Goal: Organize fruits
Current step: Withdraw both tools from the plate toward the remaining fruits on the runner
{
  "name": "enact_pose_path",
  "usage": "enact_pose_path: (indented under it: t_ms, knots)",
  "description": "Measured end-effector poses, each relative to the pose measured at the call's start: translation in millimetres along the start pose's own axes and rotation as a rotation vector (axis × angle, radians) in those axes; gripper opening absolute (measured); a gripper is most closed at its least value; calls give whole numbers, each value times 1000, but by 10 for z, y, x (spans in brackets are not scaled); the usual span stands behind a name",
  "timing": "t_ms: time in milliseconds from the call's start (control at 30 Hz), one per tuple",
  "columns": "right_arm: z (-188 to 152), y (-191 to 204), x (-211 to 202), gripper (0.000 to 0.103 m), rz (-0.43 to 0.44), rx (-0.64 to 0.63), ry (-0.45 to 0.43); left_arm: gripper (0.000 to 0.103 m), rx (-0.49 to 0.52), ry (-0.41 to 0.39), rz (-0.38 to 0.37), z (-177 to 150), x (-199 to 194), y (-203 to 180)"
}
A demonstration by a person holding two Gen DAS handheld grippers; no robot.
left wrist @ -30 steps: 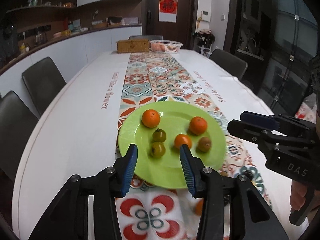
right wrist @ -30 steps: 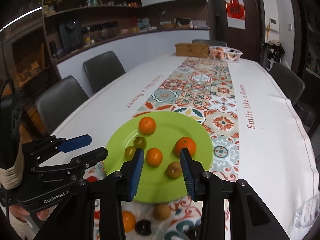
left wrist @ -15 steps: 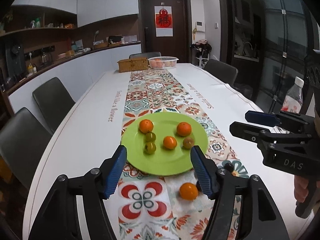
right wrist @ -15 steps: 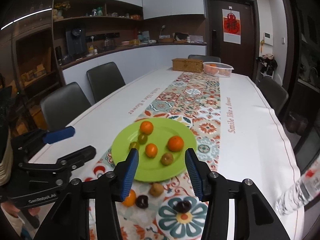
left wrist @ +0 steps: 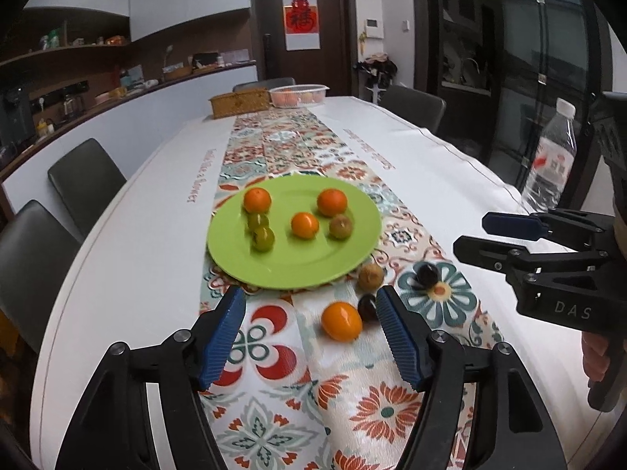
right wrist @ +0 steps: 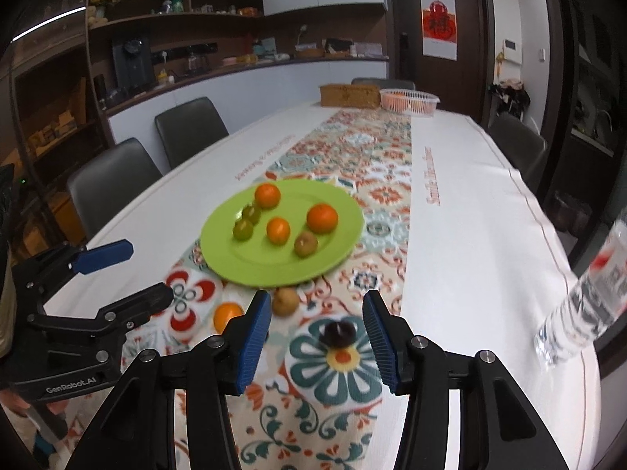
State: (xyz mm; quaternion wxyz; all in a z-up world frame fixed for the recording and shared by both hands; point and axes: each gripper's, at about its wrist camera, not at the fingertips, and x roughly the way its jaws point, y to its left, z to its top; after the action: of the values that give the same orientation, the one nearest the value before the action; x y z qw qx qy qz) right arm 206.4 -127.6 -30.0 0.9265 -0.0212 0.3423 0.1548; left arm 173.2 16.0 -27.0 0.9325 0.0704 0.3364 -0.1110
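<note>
A green plate (left wrist: pixel 298 270) (right wrist: pixel 250 270) on the patterned runner holds three oranges, two green fruits and a brownish one. In front of it lie a loose orange (left wrist: pixel 341 321) (right wrist: pixel 227 315), a brown fruit (left wrist: pixel 370 276) (right wrist: pixel 285 301) and two dark fruits (left wrist: pixel 427 274) (left wrist: pixel 367 307); one dark fruit (right wrist: pixel 339 333) shows in the right wrist view. My left gripper (left wrist: pixel 311 333) is open above the runner, with the loose orange between its fingers' lines. My right gripper (right wrist: pixel 316 333) is open, with the dark fruit just ahead of it.
A water bottle (left wrist: pixel 550 160) (right wrist: pixel 584 301) stands at the table's right edge. A wicker box (left wrist: pixel 239 102) and a white basket of fruit (left wrist: pixel 299 96) sit at the far end. Dark chairs (left wrist: pixel 84 180) line both sides.
Both grippers have pulled back from the plate and opened wider. The loose fruits in front of the plate have come into view.
</note>
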Motion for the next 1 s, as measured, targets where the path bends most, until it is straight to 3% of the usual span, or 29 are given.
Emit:
enact_pose_path:
  t_ms: [367, 667, 1000]
  knots:
    - [-251, -46, 224, 49, 5, 10, 97, 68, 50, 62, -105, -164, 281, -77]
    - [-306, -88, 478, 49, -9, 4, 155, 68, 107, 131, -146, -210, 578, -94]
    - [-293, -130, 706, 45, -16, 6, 193, 53, 104, 167, -177, -207, 758, -62]
